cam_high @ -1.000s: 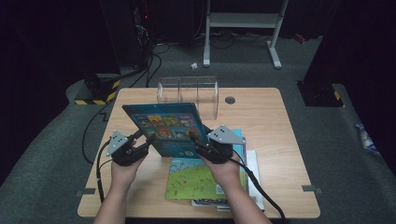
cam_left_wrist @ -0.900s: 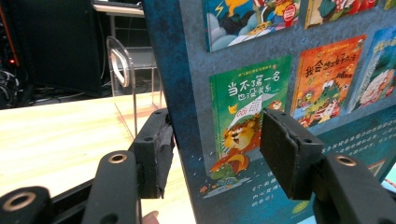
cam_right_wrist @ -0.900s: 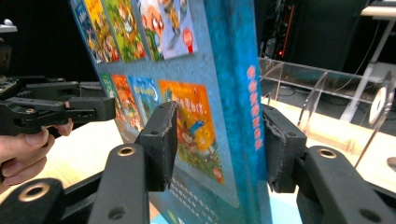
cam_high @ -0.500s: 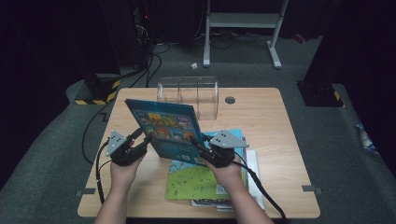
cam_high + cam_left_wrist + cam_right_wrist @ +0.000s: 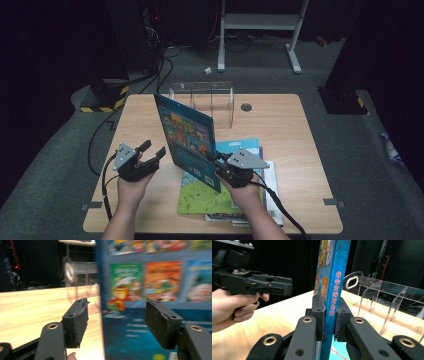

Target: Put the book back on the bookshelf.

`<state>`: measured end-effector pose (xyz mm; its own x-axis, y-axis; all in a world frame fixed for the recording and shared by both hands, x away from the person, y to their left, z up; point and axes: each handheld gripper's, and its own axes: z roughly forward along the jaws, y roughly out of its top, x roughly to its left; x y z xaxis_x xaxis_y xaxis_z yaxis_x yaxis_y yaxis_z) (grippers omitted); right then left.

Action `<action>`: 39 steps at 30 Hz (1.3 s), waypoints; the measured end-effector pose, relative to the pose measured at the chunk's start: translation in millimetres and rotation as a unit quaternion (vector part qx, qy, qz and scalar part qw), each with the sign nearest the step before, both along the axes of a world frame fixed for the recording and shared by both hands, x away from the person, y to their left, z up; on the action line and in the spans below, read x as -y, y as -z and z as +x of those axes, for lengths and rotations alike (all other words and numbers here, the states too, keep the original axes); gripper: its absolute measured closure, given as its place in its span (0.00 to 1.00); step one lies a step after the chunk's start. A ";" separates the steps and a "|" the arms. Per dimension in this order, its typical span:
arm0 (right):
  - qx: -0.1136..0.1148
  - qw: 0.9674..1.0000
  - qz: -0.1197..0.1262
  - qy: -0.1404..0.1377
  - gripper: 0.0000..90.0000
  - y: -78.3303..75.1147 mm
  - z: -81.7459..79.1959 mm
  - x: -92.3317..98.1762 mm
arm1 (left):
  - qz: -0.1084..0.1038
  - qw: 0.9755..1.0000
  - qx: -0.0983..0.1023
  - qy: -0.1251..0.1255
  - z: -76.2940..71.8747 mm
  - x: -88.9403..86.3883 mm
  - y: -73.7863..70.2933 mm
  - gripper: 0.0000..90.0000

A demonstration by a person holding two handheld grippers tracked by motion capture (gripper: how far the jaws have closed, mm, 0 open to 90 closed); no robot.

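Observation:
A blue picture book [image 5: 187, 137] stands upright on edge above the table. My right gripper [image 5: 218, 165] is shut on its lower spine; in the right gripper view both pads clamp the blue spine [image 5: 331, 302] at my right gripper [image 5: 329, 317]. My left gripper [image 5: 152, 150] hangs a little to the left of the book, apart from it. Its jaws have just been opening and nothing is between them. The left gripper view looks between my left gripper's [image 5: 117, 325] spread pads at the book's cover [image 5: 155, 282] beyond.
A clear acrylic book rack [image 5: 202, 100] stands at the table's far middle, behind the book. Under my right hand lies a stack of books, with a green one [image 5: 200, 200] on top and a teal one [image 5: 242, 147]. The wooden table [image 5: 280, 125] has bare room at left and right.
The book has swung from tilted, cover up, to upright on edge. My left gripper has come off the book's left edge and opened. My right gripper has closed on the spine.

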<state>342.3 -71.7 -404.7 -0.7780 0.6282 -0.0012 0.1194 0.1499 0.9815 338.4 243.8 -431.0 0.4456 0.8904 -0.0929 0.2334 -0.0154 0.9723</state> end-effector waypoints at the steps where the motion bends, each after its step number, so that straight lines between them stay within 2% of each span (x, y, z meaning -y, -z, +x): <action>1: 0.004 1.000 0.001 0.001 0.91 0.5 -0.3 -0.6 | 0.003 1.000 0.004 0.005 -2.5 3.8 -2.4 0.37; 6: 0.009 1.000 0.011 0.007 0.91 3.1 -2.7 -3.2 | 0.003 1.000 0.020 0.021 -9.8 15.9 -15.0 0.34; 9: 0.006 1.000 0.019 0.009 0.91 3.2 -1.1 -3.7 | 0.002 1.000 0.022 0.021 -10.9 21.8 -21.3 0.32; 11: 0.010 1.000 0.022 0.020 0.92 3.2 -0.4 -6.6 | 0.005 1.000 0.018 0.023 -11.2 26.5 -25.4 0.31; 12: 0.009 0.999 0.025 0.025 0.92 3.1 -0.9 -8.0 | -0.004 0.999 0.016 0.035 -13.0 29.0 -27.2 0.30; 14: 0.012 0.999 0.026 0.027 0.92 3.0 -1.4 -9.2 | -0.007 0.999 0.020 0.039 -14.7 29.7 -26.5 0.29; 18: 0.027 0.999 0.020 0.029 0.92 2.5 -7.4 -17.6 | -0.013 0.998 0.008 0.066 -14.2 33.8 -26.3 0.27; 20: 0.038 0.999 0.010 0.029 0.92 1.5 -11.9 -25.6 | -0.011 0.998 0.020 0.058 -18.5 37.7 -29.7 0.20; 22: 0.040 0.999 0.007 0.029 0.92 1.2 -13.0 -27.9 | -0.009 0.998 0.025 0.058 -19.8 38.0 -31.9 0.18; 23: 0.042 0.999 0.005 0.027 0.92 1.1 -13.6 -29.5 | -0.014 0.998 0.027 0.061 -21.1 37.3 -34.3 0.18; 24: 0.047 0.999 0.003 0.027 0.92 1.6 -14.9 -31.9 | -0.038 0.996 0.028 0.073 -23.5 35.4 -38.4 0.18; 25: 0.047 0.999 0.002 0.027 0.92 1.9 -15.4 -32.6 | -0.046 0.996 0.029 0.076 -24.9 35.3 -40.3 0.18; 34: 0.055 0.998 0.000 0.026 0.91 5.0 -23.0 -41.5 | -0.052 0.994 0.039 0.093 -33.4 44.3 -50.4 0.18; 39: 0.055 0.998 0.002 0.023 0.90 9.2 -26.3 -47.5 | -0.056 0.993 0.029 0.102 -32.4 46.9 -49.5 0.18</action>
